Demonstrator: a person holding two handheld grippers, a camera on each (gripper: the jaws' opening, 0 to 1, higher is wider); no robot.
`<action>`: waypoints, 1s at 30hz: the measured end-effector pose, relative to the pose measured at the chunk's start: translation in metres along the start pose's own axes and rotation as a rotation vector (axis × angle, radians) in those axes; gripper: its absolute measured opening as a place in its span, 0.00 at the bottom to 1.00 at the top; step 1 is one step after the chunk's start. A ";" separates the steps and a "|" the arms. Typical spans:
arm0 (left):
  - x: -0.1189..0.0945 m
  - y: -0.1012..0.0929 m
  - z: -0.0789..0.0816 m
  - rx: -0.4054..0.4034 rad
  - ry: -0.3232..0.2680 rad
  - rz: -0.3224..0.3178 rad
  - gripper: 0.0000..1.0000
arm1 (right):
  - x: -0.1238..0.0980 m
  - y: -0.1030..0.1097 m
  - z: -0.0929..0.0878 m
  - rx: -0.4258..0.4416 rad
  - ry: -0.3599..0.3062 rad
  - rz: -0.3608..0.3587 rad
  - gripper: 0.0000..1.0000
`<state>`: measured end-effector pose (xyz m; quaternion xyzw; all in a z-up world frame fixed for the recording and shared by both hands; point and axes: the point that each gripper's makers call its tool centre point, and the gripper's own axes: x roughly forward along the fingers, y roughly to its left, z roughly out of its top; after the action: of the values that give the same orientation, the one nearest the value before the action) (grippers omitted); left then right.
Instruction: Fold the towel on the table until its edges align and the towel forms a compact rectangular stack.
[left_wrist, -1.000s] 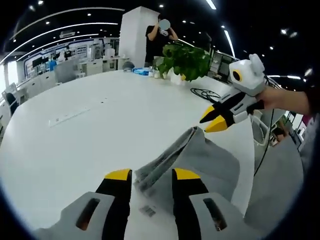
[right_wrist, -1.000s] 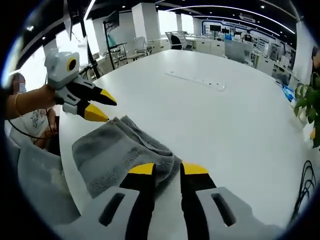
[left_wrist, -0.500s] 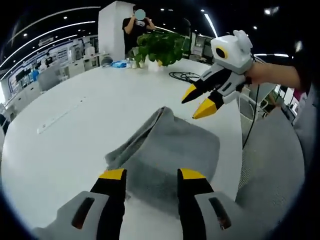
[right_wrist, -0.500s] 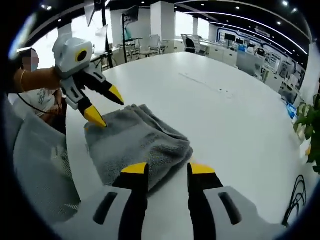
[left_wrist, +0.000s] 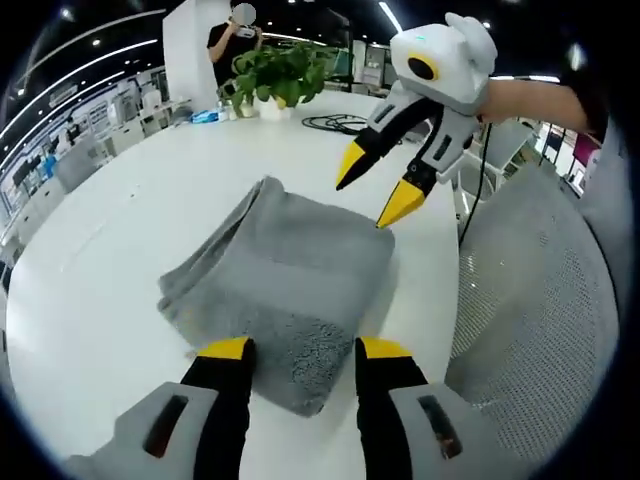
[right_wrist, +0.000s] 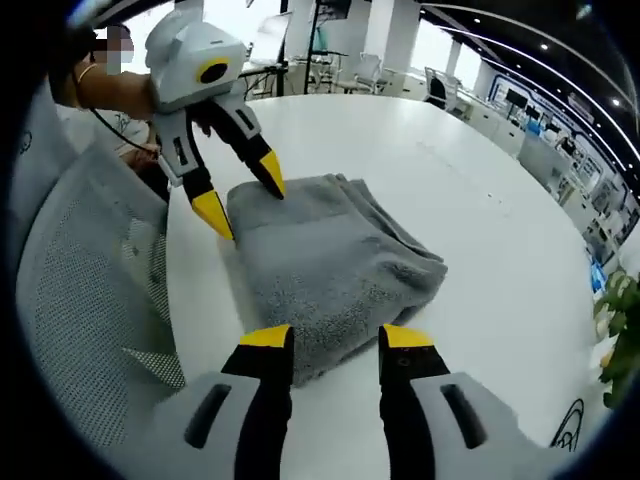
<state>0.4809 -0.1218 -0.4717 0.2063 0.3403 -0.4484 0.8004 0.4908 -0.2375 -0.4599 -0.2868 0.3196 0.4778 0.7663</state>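
The folded grey towel lies on the white table near its edge. The right tongs stand parted just over its near edge; the left tongs spread open at its far corner, beside a mesh chair.

My left gripper has its two yellow-tipped jaws parted, pointing forward with nothing between them. My right gripper is the same: jaws spread apart and empty. In the left gripper view, the right gripper angles down from the upper right, jaws splayed, held by my hand. In the right gripper view, the left gripper slants down from the upper left, jaws apart.
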 end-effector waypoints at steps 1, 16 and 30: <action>-0.001 0.000 -0.001 0.003 -0.001 0.002 0.41 | 0.001 0.003 0.000 -0.013 -0.002 0.007 0.32; -0.003 -0.006 -0.009 0.118 0.014 0.040 0.32 | 0.014 0.034 -0.013 -0.105 0.042 0.059 0.31; 0.016 0.000 -0.025 0.179 0.071 0.064 0.30 | 0.027 0.029 -0.019 -0.105 0.062 0.058 0.25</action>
<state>0.4780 -0.1151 -0.5009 0.3035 0.3205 -0.4436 0.7800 0.4690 -0.2257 -0.4967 -0.3319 0.3258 0.5070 0.7257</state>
